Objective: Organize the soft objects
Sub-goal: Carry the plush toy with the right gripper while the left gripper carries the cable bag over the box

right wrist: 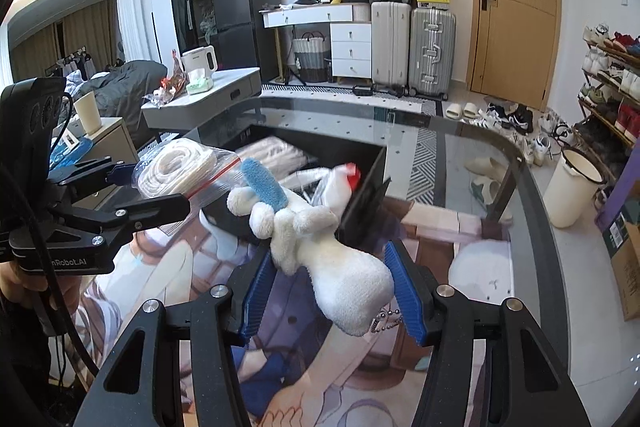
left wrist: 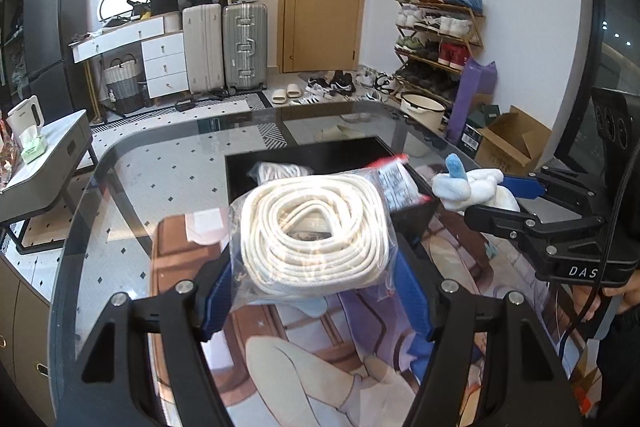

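Observation:
My left gripper (left wrist: pixel 316 287) is shut on a clear zip bag of coiled white rope (left wrist: pixel 316 227) and holds it above the glass table, just before a black box (left wrist: pixel 240 179). It also shows in the right wrist view (right wrist: pixel 120 183) with the bag (right wrist: pixel 176 171). My right gripper (right wrist: pixel 332 287) is shut on a white plush toy with a blue ear (right wrist: pixel 320 247), held beside the box (right wrist: pixel 360 203). In the left wrist view the plush (left wrist: pixel 464 183) sits in the right gripper (left wrist: pixel 496 199). More bagged white items (right wrist: pixel 272 155) lie in the box.
The glass table (left wrist: pixel 160 179) lies over a printed mat (left wrist: pixel 304 359). A grey side table (right wrist: pixel 224 95) with a kettle stands to the left. Suitcases (left wrist: pixel 224 43), a shoe rack (left wrist: pixel 436 39), a white bucket (right wrist: pixel 572 187) and cardboard boxes (left wrist: pixel 508 143) stand around the room.

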`<state>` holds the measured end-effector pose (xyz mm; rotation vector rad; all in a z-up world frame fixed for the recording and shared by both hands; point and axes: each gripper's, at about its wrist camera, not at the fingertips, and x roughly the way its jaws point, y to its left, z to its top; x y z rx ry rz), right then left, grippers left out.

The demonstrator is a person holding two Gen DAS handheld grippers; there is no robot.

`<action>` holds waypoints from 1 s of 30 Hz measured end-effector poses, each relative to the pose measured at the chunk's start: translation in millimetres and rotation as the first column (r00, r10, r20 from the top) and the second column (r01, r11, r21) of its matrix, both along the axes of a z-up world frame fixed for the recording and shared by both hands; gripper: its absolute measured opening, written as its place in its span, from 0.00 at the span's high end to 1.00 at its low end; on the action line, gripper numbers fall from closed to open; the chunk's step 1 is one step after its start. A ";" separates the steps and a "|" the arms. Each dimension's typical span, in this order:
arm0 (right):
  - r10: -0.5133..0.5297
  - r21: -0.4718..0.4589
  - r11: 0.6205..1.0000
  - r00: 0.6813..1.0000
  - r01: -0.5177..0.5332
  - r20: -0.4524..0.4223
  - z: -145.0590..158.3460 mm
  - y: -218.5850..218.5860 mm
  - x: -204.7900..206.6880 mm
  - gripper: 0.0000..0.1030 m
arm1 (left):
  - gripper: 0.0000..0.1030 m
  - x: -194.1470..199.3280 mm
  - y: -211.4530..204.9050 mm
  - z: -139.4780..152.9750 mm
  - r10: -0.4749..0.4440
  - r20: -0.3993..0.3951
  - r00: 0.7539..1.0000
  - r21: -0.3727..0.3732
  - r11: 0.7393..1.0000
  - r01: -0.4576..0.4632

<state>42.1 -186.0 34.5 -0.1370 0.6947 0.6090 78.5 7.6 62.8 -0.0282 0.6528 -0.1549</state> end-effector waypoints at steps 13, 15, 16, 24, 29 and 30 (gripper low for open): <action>-0.010 0.024 1.000 1.000 0.009 0.027 15.0 18.5 32.5 0.45 | 0.32 34.0 -2.0 4.1 0.014 0.004 1.000 0.018 1.000 -0.014; -0.008 0.024 1.000 0.999 0.008 0.032 15.8 21.7 38.5 0.45 | 0.32 37.4 -1.6 3.6 0.010 0.004 1.000 0.025 1.000 -0.010; -0.009 0.022 1.000 0.999 0.008 0.033 16.0 23.2 40.8 0.45 | 0.32 39.4 -1.5 3.4 0.009 0.002 1.000 0.024 1.000 -0.009; 0.007 -0.005 1.000 0.998 -0.006 0.057 21.8 41.6 64.3 0.45 | 0.32 55.3 -2.3 -6.6 0.014 -0.021 1.000 0.026 1.000 -0.013; 0.026 -0.029 0.999 0.998 -0.024 0.063 21.5 56.5 79.9 0.45 | 0.32 63.7 -2.3 -15.1 0.013 -0.037 0.999 0.035 0.999 -0.011; 0.027 -0.030 0.999 0.998 -0.025 0.064 21.2 56.8 84.0 0.45 | 0.32 65.5 -2.1 -16.7 0.013 -0.041 0.999 0.032 0.999 -0.012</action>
